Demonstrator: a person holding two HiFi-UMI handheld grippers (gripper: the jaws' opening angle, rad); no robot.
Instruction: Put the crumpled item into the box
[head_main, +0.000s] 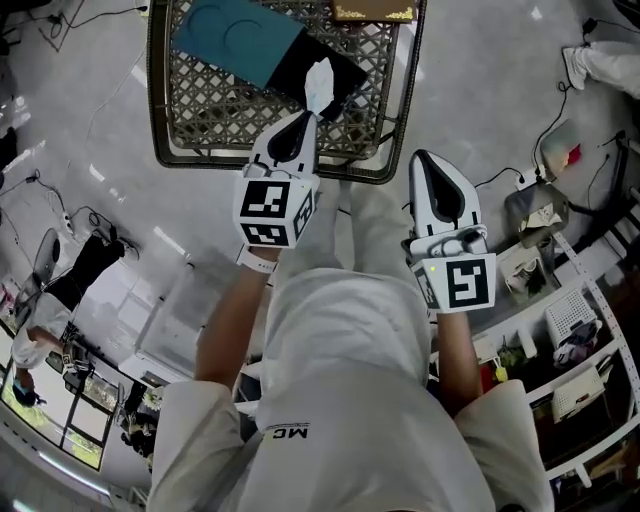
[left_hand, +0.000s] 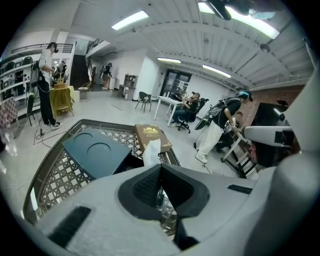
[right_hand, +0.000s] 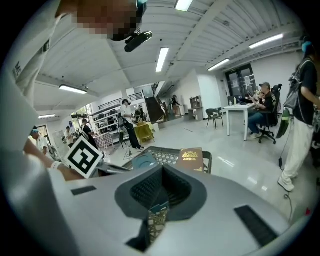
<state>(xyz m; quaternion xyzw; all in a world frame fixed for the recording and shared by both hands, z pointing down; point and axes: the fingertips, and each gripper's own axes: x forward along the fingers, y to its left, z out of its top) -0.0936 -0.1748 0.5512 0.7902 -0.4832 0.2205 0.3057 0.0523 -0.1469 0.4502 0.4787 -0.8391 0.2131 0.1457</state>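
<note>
A white crumpled item (head_main: 320, 84) sticks out past the tips of my left gripper (head_main: 311, 118), which is shut on its lower end. It hangs over the open black box (head_main: 318, 66) on the metal lattice table (head_main: 157, 110). A teal lid (head_main: 236, 36) leans against the box's left side. In the left gripper view the crumpled item (left_hand: 151, 152) rises just beyond the left gripper (left_hand: 160, 169), with the black box (left_hand: 131, 162) behind it. My right gripper (head_main: 433, 162) is held off the table's near right corner, shut with nothing in it. In the right gripper view the right gripper (right_hand: 162, 168) points toward the table.
A brown book-like case with a gold emblem (head_main: 375, 10) lies at the table's far right edge. White shelving with small goods (head_main: 570, 330) stands to the right. Cables and a power strip (head_main: 520, 180) lie on the floor. People (left_hand: 225, 120) stand and sit farther off.
</note>
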